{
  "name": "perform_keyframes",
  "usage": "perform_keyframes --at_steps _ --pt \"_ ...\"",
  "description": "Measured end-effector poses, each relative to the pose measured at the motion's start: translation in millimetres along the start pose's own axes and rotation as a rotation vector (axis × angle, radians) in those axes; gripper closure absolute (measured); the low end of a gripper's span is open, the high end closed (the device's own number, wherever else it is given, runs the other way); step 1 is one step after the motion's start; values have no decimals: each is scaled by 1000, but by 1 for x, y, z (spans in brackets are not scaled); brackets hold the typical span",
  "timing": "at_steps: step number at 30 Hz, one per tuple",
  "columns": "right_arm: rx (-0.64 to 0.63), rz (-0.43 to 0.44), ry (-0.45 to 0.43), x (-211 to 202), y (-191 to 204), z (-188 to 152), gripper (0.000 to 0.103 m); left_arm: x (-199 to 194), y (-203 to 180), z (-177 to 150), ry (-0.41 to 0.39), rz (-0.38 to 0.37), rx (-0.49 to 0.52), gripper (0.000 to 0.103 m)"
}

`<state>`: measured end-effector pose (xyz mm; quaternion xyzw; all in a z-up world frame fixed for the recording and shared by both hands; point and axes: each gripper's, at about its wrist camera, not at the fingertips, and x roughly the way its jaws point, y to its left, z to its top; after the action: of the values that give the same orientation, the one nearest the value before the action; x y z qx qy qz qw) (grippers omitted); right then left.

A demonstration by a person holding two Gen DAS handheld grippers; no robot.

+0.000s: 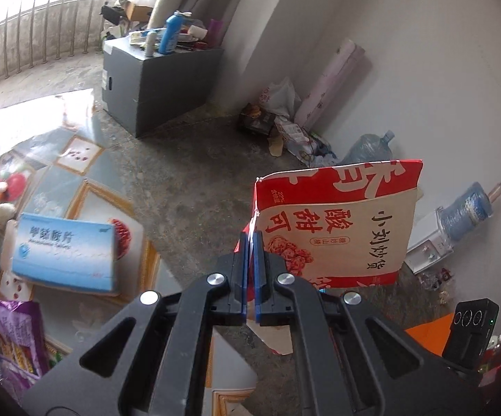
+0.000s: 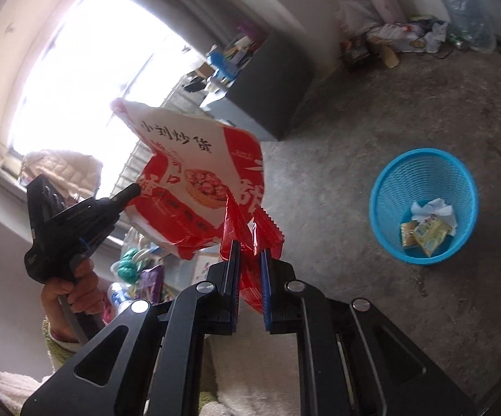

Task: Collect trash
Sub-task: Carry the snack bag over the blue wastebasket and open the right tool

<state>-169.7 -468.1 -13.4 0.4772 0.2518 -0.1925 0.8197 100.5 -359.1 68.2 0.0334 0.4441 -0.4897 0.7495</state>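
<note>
Left gripper (image 1: 252, 239) pinched the snack bag (image 1: 337, 222) edge, right gripper (image 2: 250, 260) clamped a red wrapper (image 2: 250, 239); either thin hold risked slipping short of the blue wastebasket (image 2: 382, 208).

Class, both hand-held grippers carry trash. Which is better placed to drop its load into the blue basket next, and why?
The right. In its own view the right hand-held gripper pinches a red wrapper and the blue basket lies just beyond it. The left hand-held gripper holds the snack bag, and its view shows no basket.
</note>
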Motion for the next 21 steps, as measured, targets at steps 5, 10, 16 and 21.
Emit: perform_keyframes --at_steps 5,10,16,21 --pt "156 -131 -29 13 -73 17 92 87 -40 -5 137 3 24 102" --pt "272 -230 -5 55 -131 26 92 182 -56 -19 287 42 -7 101" --pt "346 -350 17 113 -192 45 88 284 -69 -38 447 49 -31 52" --pt "451 -457 111 171 -252 41 54 326 -74 -66 535 132 28 47"
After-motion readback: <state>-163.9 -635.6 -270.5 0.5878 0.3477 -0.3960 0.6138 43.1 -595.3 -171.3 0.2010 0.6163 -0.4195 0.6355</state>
